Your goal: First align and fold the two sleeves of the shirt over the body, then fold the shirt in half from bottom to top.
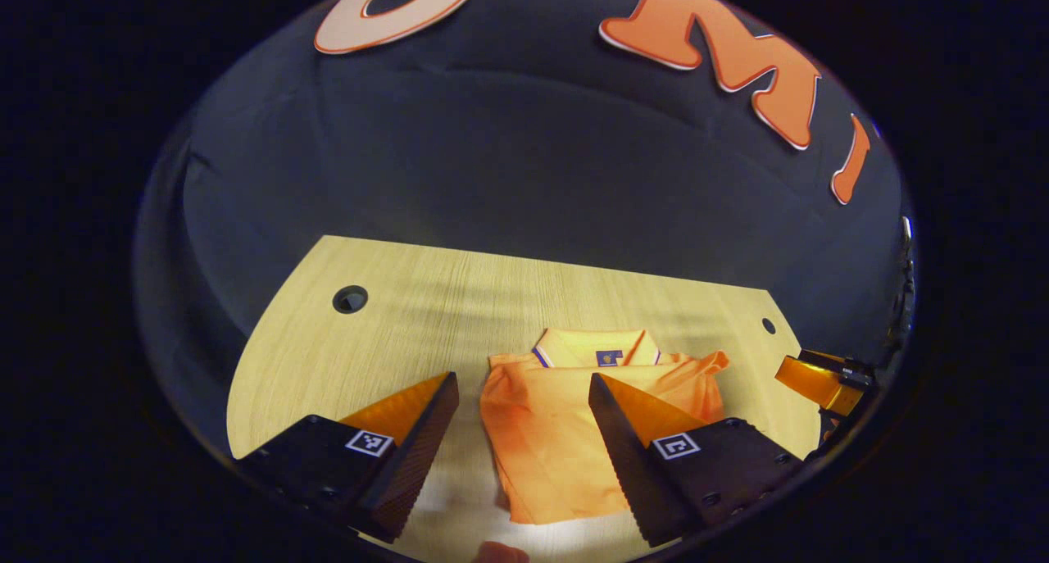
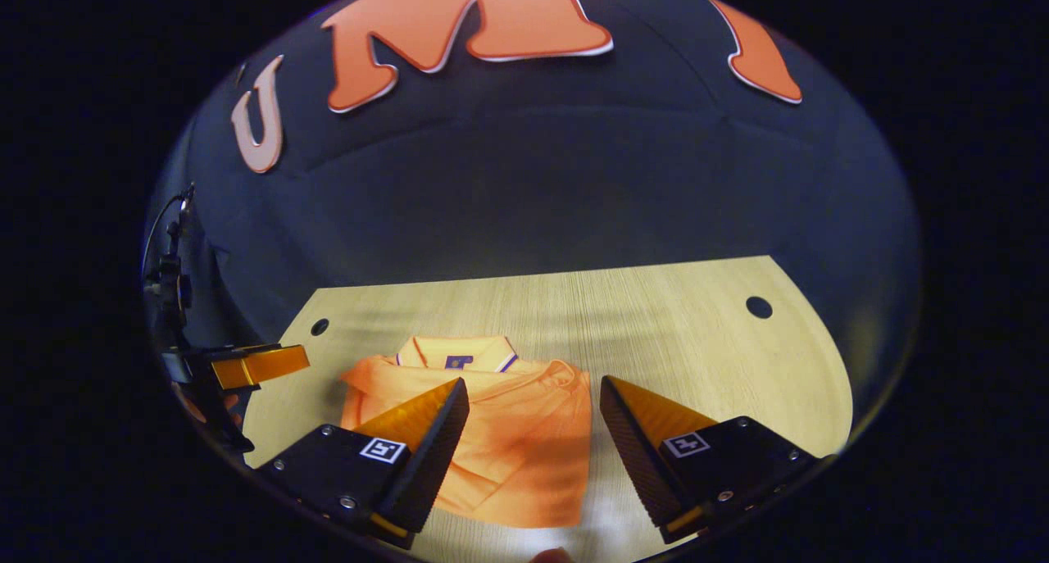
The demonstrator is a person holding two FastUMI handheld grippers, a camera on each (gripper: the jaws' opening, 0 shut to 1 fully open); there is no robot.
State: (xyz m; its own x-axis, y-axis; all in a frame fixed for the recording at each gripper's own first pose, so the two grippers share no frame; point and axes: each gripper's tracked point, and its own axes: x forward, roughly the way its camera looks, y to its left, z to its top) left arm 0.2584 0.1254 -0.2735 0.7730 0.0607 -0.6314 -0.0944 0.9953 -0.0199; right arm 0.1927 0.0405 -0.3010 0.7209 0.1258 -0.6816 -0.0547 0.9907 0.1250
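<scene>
Left gripper view: the left gripper hangs above the near edge of the table, its two fingers spread wide with nothing between them but air. Beyond and between the fingers lies the shirt, an orange polo flat on the wood, collar toward the far side and both sleeves already folded in over the body, so it makes a narrow upright block. One sleeve end sticks out a little at the upper right. The hem lies nearest the camera, unfolded. Off at the right rim, the right gripper pokes in above the table's right end, well apart from the shirt; whether it is open cannot be told from here. Right gripper view: the right gripper is also spread wide and empty, hovering over the near edge. The shirt sits between the fingers and somewhat left, partly behind the left finger, collar away from the camera. At the left rim the left gripper shows, just off the table's left end.
</scene>
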